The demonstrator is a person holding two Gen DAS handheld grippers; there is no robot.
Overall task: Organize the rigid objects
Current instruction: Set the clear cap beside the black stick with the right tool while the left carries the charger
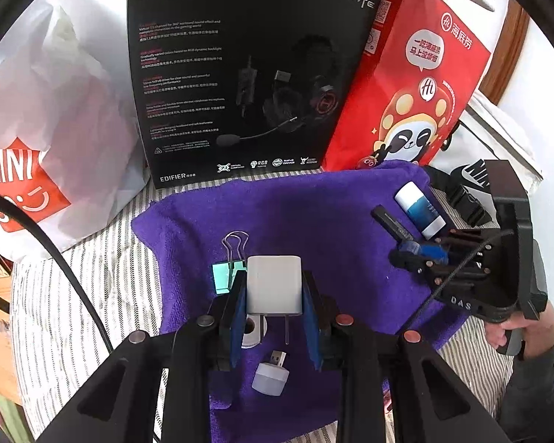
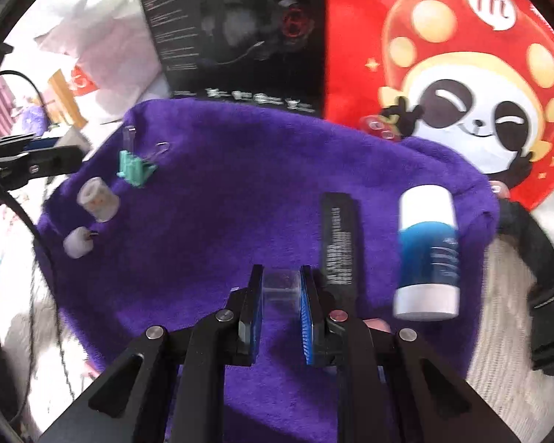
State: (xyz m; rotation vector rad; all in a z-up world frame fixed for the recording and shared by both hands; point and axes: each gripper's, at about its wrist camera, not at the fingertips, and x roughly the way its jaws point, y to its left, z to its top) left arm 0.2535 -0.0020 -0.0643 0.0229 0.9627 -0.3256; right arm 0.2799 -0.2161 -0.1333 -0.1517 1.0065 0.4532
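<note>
My left gripper (image 1: 275, 288) is shut on a white plug charger (image 1: 274, 284) and holds it above the purple towel (image 1: 314, 214). Under it lie a green binder clip (image 1: 227, 269), a white tape roll (image 1: 253, 332) and a small white USB adapter (image 1: 271, 373). My right gripper (image 2: 281, 288) is shut on a small clear block (image 2: 280, 286) just above the towel (image 2: 240, 184). A black stick (image 2: 339, 238) and a blue-and-white tube (image 2: 428, 254) lie to its right. The right gripper also shows in the left wrist view (image 1: 424, 254).
A black headset box (image 1: 240, 70) and a red panda bag (image 1: 413, 85) stand behind the towel. A white Miniso bag (image 1: 44, 140) is at the left. A black strap with buckle (image 2: 546, 306) lies off the towel's right edge. Striped cloth (image 1: 103, 295) surrounds the towel.
</note>
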